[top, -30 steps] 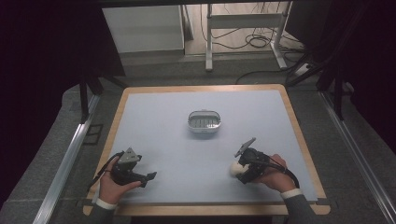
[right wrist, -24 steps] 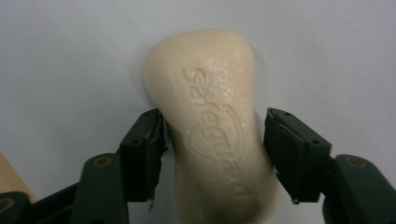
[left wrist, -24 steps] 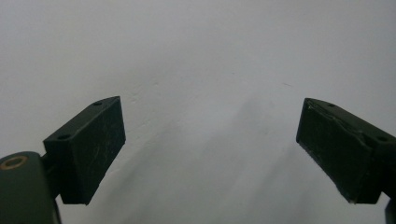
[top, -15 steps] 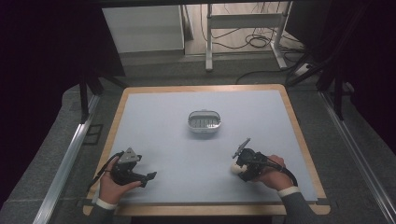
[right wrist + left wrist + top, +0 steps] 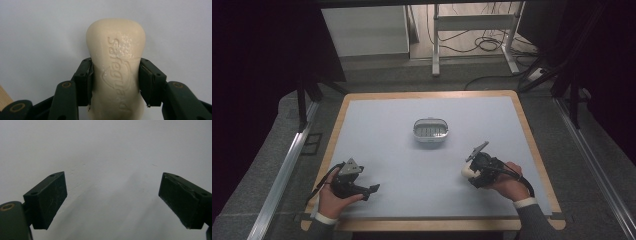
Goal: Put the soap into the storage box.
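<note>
Right gripper view: your right gripper (image 5: pixel 115 82) clamps the soap bar (image 5: pixel 116 62) across its waist for a steady carry, at four o'clock on the bench (image 5: pixel 377 120), the soap dish (image 5: pixel 430 129) central; left gripper (image 5: pixel 112 200) spread, empty.

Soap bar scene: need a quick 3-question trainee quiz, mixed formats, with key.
1. True or false: the left gripper has its jaws shut on the soap bar.
2. Multiple choice: where does the soap dish sit on the table?
A. near the middle, apart from both grippers
B. between the right gripper's jaws
C. at the near left corner
3. Fill in: the right gripper clamps the soap bar by its two ____.

Key: 1 false, the left gripper is open with nothing between its jaws. 2 A. 3 sides.
</note>
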`<state>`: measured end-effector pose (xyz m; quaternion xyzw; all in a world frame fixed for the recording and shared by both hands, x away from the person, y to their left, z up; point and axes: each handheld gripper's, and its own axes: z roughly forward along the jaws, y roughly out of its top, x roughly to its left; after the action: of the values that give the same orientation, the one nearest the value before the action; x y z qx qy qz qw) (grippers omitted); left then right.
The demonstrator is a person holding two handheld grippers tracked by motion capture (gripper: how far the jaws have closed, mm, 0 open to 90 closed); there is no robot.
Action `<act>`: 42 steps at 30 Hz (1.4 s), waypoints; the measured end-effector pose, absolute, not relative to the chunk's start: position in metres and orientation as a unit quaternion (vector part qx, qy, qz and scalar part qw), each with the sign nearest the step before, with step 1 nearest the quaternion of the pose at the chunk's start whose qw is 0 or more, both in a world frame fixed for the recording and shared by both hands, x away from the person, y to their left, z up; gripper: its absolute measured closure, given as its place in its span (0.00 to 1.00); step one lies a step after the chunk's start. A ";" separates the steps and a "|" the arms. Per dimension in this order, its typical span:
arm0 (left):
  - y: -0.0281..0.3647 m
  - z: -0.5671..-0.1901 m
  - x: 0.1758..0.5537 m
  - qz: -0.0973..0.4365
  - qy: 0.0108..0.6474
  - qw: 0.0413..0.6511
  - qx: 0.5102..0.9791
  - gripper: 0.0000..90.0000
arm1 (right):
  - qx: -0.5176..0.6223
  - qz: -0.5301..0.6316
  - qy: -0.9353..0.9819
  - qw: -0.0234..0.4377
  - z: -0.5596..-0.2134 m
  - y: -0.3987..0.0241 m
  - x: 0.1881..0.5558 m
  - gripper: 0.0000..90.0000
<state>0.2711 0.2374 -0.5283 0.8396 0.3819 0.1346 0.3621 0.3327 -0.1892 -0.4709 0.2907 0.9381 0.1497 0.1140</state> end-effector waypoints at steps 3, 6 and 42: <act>0.237 -0.529 0.271 0.134 0.381 0.361 0.840 0.10 | 0.296 0.153 0.936 0.116 -0.469 -0.191 0.334 0.55; 0.238 -0.528 0.271 0.135 0.382 0.362 0.840 0.10 | 0.298 0.156 0.934 0.117 -0.468 -0.193 0.337 0.55; 0.236 -0.530 0.272 0.133 0.381 0.358 0.842 0.10 | 0.307 0.177 0.923 0.148 -0.446 -0.190 0.364 0.55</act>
<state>0.2716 0.2358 -0.5298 0.8419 0.3810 0.1331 0.3582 0.3638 -0.1904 -0.4456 0.3073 0.9233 0.1770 0.1476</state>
